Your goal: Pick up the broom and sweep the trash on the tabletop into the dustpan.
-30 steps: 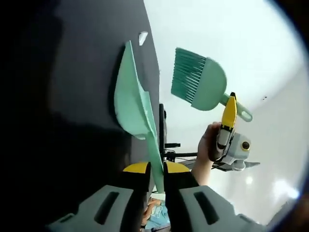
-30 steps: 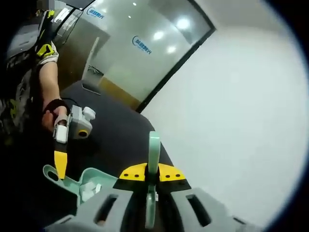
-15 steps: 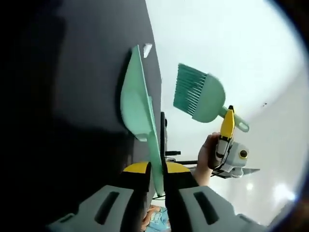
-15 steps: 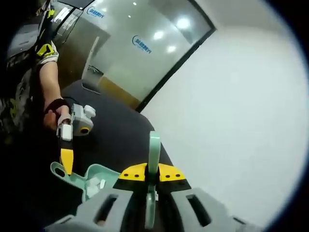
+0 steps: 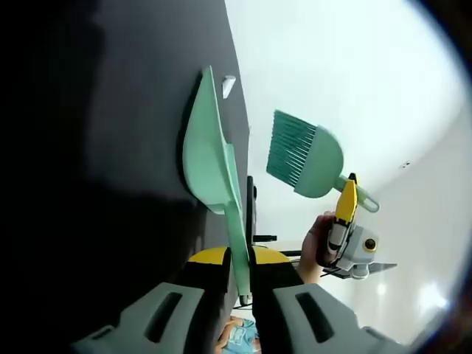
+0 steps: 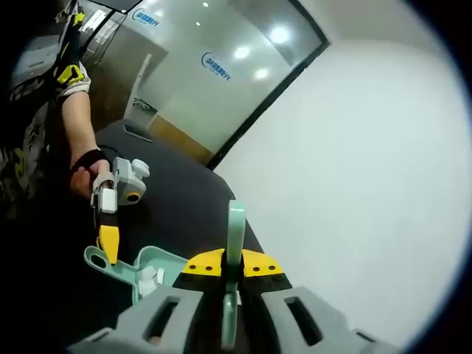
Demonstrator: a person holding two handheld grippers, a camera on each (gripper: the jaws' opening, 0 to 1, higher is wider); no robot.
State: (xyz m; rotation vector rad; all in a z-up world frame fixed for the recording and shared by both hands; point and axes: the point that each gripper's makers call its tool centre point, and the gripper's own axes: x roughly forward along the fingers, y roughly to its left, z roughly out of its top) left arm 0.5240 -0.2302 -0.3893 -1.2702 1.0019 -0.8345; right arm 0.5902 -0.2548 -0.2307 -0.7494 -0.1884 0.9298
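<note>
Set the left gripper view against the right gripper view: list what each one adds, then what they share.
Left gripper view: the broom bristles, and a white scrap on the black tabletop by the lip of the dustpan. Right gripper view: white trash lying inside the dustpan, and a glass wall with a blue logo. Shared: the left hand-held gripper shut on the dustpan handle, and the right hand-held gripper shut on the broom handle.
</note>
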